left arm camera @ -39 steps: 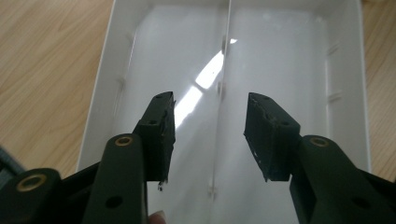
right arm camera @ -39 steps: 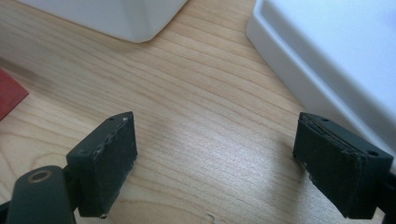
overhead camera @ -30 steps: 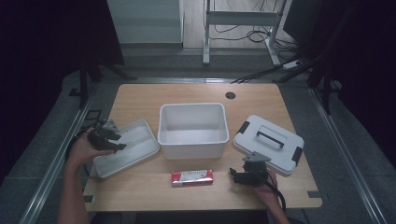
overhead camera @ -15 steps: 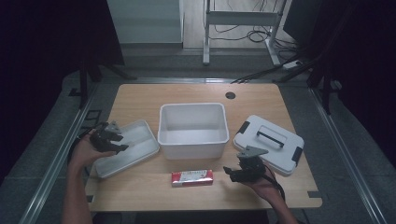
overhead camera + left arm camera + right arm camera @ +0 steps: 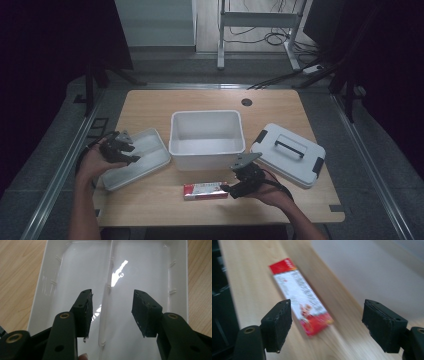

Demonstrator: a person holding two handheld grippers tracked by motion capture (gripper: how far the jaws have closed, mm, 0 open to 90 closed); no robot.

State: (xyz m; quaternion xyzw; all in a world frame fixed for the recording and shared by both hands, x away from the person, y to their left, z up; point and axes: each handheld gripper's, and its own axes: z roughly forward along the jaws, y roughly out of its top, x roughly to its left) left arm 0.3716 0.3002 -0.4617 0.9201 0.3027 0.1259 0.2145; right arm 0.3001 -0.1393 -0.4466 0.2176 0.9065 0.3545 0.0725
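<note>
A red and white packet lies flat on the wooden table near its front edge, in front of the white bin. My right gripper hovers just to the packet's right and points at it. Its jaws have just been closing a little but stand open, with nothing between the pads. In the right gripper view the packet lies beyond the open right gripper, blurred. My left gripper is held open over the shallow white tray. In the left gripper view the left gripper hangs above the divided tray.
A white lid with a black handle and black latches lies to the right of the bin, close behind my right hand. The bin's wall rises to the right in the right gripper view. A dark round grommet sits near the table's far edge.
My right gripper has moved left and risen a little, from beside the lid to the packet's right end. The left gripper has stayed over the tray.
</note>
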